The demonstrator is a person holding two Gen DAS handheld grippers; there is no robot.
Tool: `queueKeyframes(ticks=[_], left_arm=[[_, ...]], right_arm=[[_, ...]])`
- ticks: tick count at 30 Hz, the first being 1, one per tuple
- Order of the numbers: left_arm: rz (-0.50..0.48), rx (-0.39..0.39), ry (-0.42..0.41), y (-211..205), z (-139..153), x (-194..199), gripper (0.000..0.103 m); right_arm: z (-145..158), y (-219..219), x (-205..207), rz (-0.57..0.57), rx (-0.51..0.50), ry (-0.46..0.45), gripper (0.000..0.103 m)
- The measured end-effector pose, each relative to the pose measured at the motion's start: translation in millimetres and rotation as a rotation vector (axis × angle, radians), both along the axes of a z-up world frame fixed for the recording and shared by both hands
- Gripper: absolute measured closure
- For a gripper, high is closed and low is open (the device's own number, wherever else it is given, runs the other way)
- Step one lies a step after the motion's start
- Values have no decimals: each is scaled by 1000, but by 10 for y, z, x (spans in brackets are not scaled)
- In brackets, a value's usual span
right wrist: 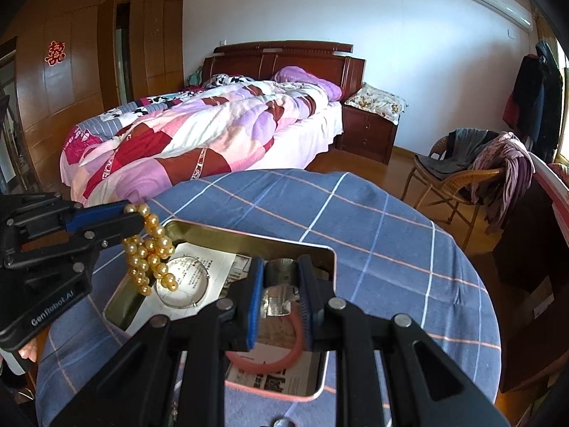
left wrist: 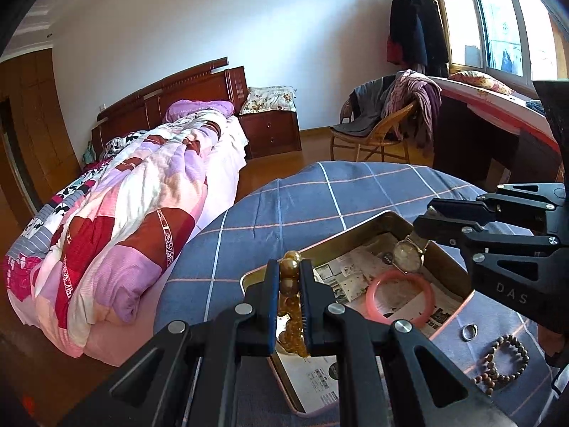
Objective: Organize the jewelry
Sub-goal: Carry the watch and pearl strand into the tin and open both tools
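Two pieces are held at once. The pearls [left wrist: 290, 306] sit clamped between the fingers of the left gripper [left wrist: 288, 277], a few beads poking out past the tips and the rest hanging in loops below them, over the near-left corner of the tin [left wrist: 387, 217]. From the right wrist view we see that strand [right wrist: 151, 249] dangling above the tin's [right wrist: 249, 236] left end, just over a thin clear bangle [right wrist: 185, 286] lying on the paper lining.

The right gripper [right wrist: 281, 284] is clenched on the mesh strap of the watch [right wrist: 281, 270]; the strap fills the gap between the two pads. In the left wrist view we see the watch [left wrist: 409, 254] face hanging just below the tips of the right gripper [left wrist: 423, 224], tilted, inside the tin's far-right corner; we cannot tell whether it touches the lining.

A pink bangle [left wrist: 400, 297] lies flat on the newspaper [left wrist: 350, 268] in the tin, beside the watch and to the right of the pearls.

Outside the tin, on the checked cloth [left wrist: 302, 199], we note a small silver ring [left wrist: 469, 331] and, near it, a brown bead bracelet [left wrist: 505, 361].

Beyond the table stand a bed [right wrist: 199, 135] and a wicker chair [right wrist: 458, 178] draped with clothes.
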State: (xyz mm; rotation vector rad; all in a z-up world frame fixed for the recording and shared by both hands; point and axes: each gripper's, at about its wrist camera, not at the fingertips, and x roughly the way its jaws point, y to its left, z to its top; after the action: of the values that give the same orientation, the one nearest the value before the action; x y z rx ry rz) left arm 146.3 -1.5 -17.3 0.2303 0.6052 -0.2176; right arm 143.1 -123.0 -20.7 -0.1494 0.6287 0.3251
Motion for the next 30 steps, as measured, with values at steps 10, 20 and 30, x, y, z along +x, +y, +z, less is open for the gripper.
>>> queueKeyframes(ticks=[10, 20, 30], left_arm=[[13, 24, 29, -13, -139, 140, 93], [21, 50, 46, -24, -274, 209, 93], [26, 64, 54, -28, -340, 261, 93]], right_arm=[[-96, 94, 139, 9, -7, 26, 82], [-206, 88, 231, 8, -13, 54, 82], [-237, 67, 277, -2, -26, 59, 81]])
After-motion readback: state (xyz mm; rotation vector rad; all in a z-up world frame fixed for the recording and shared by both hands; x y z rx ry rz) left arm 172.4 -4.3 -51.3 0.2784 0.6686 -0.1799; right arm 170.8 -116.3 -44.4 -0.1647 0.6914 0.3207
